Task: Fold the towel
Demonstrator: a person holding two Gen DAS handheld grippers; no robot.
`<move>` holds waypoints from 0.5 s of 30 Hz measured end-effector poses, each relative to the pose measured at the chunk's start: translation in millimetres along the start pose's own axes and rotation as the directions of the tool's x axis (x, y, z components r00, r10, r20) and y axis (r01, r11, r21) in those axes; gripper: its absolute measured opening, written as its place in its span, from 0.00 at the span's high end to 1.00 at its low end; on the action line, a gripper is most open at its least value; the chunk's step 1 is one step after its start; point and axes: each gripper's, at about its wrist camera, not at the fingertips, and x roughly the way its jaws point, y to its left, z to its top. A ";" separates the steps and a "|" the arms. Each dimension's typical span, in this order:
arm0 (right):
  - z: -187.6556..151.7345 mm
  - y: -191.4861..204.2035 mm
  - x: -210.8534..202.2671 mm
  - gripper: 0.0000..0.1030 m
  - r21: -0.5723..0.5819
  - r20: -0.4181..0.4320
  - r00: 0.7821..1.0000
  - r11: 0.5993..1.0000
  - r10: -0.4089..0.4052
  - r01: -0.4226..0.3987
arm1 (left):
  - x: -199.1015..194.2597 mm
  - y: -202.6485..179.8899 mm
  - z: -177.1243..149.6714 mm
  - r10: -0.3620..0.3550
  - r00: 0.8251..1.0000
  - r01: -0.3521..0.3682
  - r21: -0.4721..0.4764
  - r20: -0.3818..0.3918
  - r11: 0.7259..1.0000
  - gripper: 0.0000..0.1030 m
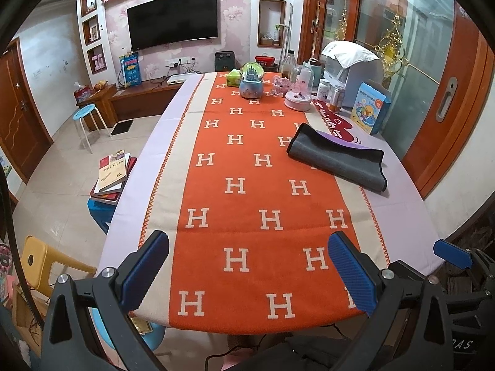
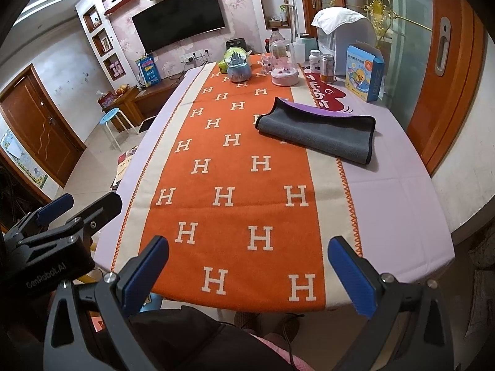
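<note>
Grey towel [image 2: 315, 133], loosely doubled, far right on desk [image 2: 402, 191]; left hand-held gripper [image 1: 249, 275] and right hand-held gripper [image 2: 249, 278] wide, empty; advised: pinch near corners squarely.

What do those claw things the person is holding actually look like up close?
Each claw, left and right, has two flat fingers faced with ribbed blue pads, set on angular dark grey bodies with silver bolt heads. In the right wrist view the left claw's black housing carries white lettering, "GenRobot.AI". No sleeves or hands are clearly visible.
</note>
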 end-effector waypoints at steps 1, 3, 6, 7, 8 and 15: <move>-0.3 -1.2 0.0 0.00 -0.001 -0.002 1.000 1.000 0.000 0.000 | 0.0 0.1 0.0 0.000 1.000 0.000 0.000 0.000 1.000 0.01; -0.1 0.6 -0.2 0.00 0.001 0.001 1.000 1.000 -0.001 0.001 | 0.7 0.9 -0.1 0.000 1.000 0.000 0.001 0.000 1.000 0.01; -0.2 0.3 -0.1 0.00 0.001 -0.001 1.000 1.000 -0.001 0.001 | 0.7 0.5 0.0 -0.001 1.000 0.001 0.001 -0.001 1.000 0.01; -0.4 0.1 -0.3 0.00 0.001 -0.002 1.000 1.000 -0.001 0.001 | 0.6 0.5 -0.1 0.000 1.000 0.000 0.000 -0.002 1.000 0.01; 0.0 1.3 -0.1 0.00 0.000 -0.001 1.000 1.000 -0.001 0.001 | 0.5 0.8 -0.1 0.000 1.000 0.000 0.000 -0.002 1.000 0.01; -1.8 0.9 0.5 0.00 0.000 -0.002 1.000 1.000 -0.002 0.002 | 0.4 0.3 0.3 -0.001 1.000 0.001 -0.001 -0.001 1.000 0.01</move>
